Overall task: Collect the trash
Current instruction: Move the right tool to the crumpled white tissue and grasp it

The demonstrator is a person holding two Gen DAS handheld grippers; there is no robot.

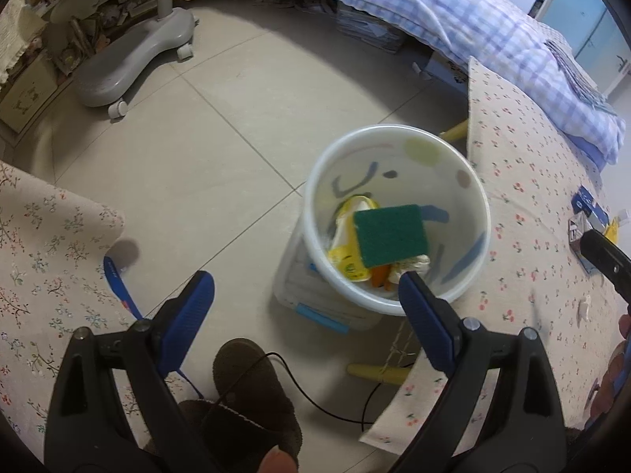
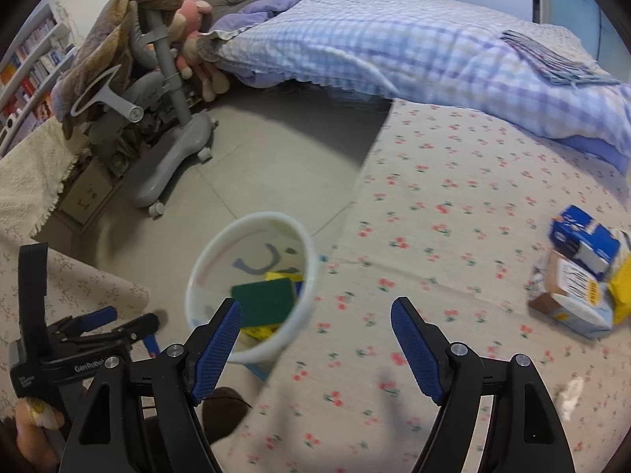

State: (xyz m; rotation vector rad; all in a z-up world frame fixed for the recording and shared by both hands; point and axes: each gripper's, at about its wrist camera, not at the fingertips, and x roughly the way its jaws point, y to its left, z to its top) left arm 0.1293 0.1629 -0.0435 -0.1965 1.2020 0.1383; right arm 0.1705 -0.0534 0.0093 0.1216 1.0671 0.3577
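A white bin stands on the floor against the edge of the table, which has a floral cloth. Inside it a green sponge lies over yellow wrappers. My left gripper is open and empty above the floor, with its right fingertip over the bin's near rim. My right gripper is open with nothing between its fingers; it straddles the bin's right rim and the table edge, and the sponge shows just beyond its left finger. On the table lie a blue box, a cardboard box and a white scrap.
A clear plastic box sits under the bin. A grey wheeled chair base stands on the tiled floor to the far left. A bed with a checked quilt runs behind the table. A brown slipper and a black cable are near my left gripper.
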